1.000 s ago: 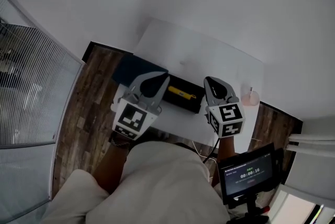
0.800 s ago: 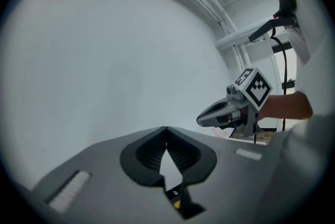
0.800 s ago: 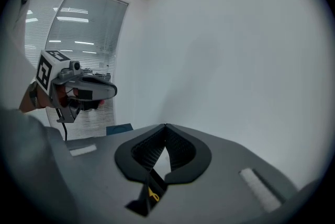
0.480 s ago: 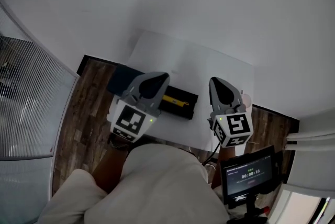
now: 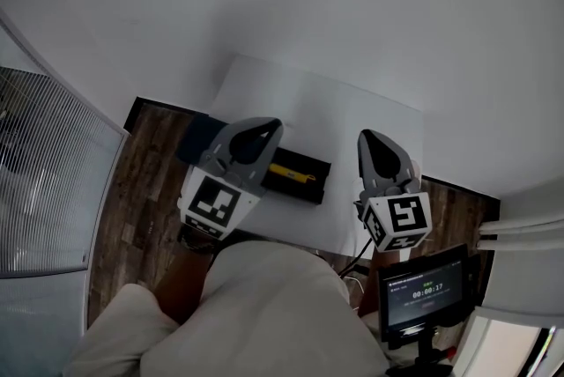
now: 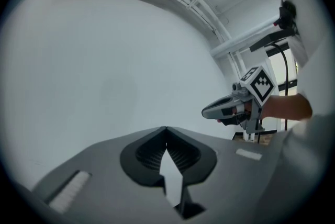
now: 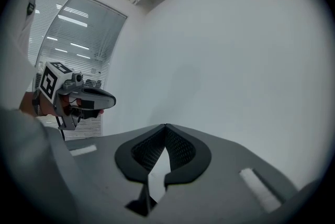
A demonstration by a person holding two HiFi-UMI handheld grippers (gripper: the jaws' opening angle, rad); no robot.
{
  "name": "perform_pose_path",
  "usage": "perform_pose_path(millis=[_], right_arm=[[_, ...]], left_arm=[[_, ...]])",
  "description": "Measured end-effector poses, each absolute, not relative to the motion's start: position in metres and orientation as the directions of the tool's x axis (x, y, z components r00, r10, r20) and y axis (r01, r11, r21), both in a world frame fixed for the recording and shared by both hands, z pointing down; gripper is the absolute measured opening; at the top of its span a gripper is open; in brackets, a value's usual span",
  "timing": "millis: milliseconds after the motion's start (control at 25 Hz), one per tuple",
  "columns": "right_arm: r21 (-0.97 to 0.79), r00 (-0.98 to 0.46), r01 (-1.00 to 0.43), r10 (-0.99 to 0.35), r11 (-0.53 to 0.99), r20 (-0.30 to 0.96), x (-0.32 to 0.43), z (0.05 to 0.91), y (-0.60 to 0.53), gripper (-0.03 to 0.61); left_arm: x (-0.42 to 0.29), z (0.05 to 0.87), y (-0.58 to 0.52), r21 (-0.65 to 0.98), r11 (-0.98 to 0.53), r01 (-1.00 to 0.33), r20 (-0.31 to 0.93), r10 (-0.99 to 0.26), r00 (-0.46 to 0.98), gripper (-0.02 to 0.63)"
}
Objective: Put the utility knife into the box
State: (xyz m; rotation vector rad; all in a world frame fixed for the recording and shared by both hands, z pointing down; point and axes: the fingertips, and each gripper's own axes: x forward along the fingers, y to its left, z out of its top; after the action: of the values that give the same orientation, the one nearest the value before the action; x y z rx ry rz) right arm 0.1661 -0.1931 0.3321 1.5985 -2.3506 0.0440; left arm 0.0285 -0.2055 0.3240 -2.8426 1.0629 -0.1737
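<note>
In the head view a black box (image 5: 317, 183) lies open on the white table (image 5: 335, 115), and the yellow utility knife (image 5: 287, 172) rests inside it. My left gripper (image 5: 262, 128) hovers over the box's left end, jaws shut with nothing between them. My right gripper (image 5: 371, 137) hangs to the right of the box, also shut and empty. Both gripper views face a bare white wall. The right gripper (image 6: 230, 108) shows in the left gripper view and the left gripper (image 7: 86, 97) in the right gripper view.
A dark blue flat thing (image 5: 196, 139) lies at the table's left edge beside the box. A small screen on a stand (image 5: 421, 293) is at the lower right. Wood floor (image 5: 141, 190) lies on both sides of the table, and window blinds (image 5: 44, 173) stand at the left.
Both grippers have drawn back toward me and apart, still shut. The knife stays in the box. A small pink thing once beside the right gripper is out of sight.
</note>
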Motion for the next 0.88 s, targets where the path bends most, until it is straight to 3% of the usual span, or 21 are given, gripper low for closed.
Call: perform_pose_path(millis=[880], right_arm=[[0.129,-0.353,-0.911,-0.902,0.392,0.247,0.1571,0.3340,-0.1994,0.000]], left_arm=[[0.0257,0.3348,-0.2091,-0.157,-0.762,-0.629,0.085,-0.645,0.760,-0.002]])
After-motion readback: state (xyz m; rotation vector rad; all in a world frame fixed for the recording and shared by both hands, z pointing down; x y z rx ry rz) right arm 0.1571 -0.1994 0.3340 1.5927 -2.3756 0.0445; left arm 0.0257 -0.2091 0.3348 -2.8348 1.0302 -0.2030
